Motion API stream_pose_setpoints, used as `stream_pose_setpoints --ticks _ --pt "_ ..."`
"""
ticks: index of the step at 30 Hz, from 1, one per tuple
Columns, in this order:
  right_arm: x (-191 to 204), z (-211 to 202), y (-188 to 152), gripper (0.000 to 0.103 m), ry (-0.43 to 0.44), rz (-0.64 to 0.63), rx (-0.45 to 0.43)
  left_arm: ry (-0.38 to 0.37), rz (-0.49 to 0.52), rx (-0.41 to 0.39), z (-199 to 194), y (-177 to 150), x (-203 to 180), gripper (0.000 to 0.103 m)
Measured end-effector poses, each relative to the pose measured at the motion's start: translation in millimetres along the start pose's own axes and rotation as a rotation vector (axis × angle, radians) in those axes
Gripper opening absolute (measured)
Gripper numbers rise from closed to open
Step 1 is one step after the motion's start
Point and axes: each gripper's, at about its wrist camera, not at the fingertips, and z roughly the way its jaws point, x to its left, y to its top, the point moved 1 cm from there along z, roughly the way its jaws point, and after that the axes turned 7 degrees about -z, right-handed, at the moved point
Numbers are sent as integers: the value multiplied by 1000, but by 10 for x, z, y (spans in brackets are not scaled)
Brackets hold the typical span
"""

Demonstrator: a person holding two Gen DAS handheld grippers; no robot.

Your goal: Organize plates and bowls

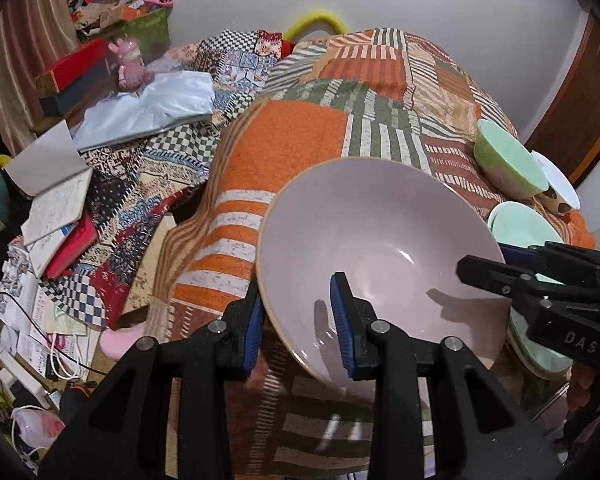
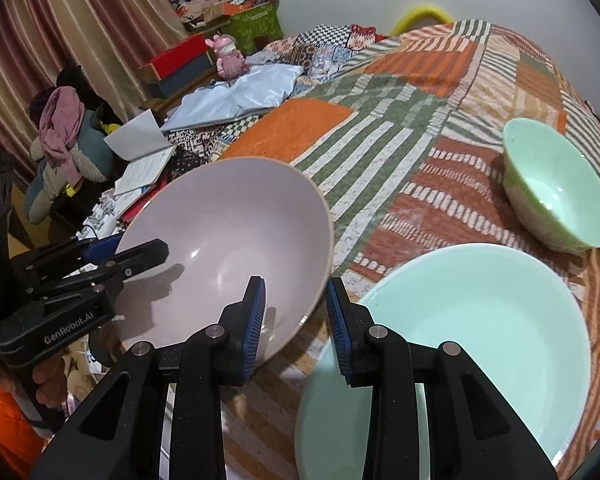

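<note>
— Blue pads: where are they sitting on the left gripper (image 1: 300,320)?

— They are straddling the near rim of the pale lilac bowl (image 1: 380,256), one pad outside the wall, one inside. The gap is looking wider than the wall, so whether they are pinching it I cannot tell.

— And the right gripper (image 2: 296,320)?

— Its fingers are standing parted around the lilac bowl's opposite rim (image 2: 224,248), one inside, the other between that bowl and the mint plate (image 2: 480,340) just beside it. Contact is unclear.

— Where is the lilac bowl lying?

— Tilted over the striped patchwork cloth (image 1: 300,128), the green bowl (image 2: 556,188) well apart beyond it.

— Anything hidden?

— A brown-spotted bowl (image 1: 558,194) behind the green one is partly covered, and the plate's near edge is cut off.
</note>
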Motion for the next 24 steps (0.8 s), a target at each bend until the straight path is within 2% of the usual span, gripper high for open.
stream_pose_setpoints --ticks 6,12,22,24 --pt "-109 -210 -29 29 -14 20 -44 27 12 -31 -186 23 -17 32" --pt "-233 -480 -31 29 -41 35 -107 40 26 -87 -442 91 -117 40" --pt "-539 -881 -90 30 -101 57 -194 -2 105 -165 -715 208 -664 50" --pt "-615 -936 -113 34 -115 66 -204 -13 128 -172 -728 231 -801 51"
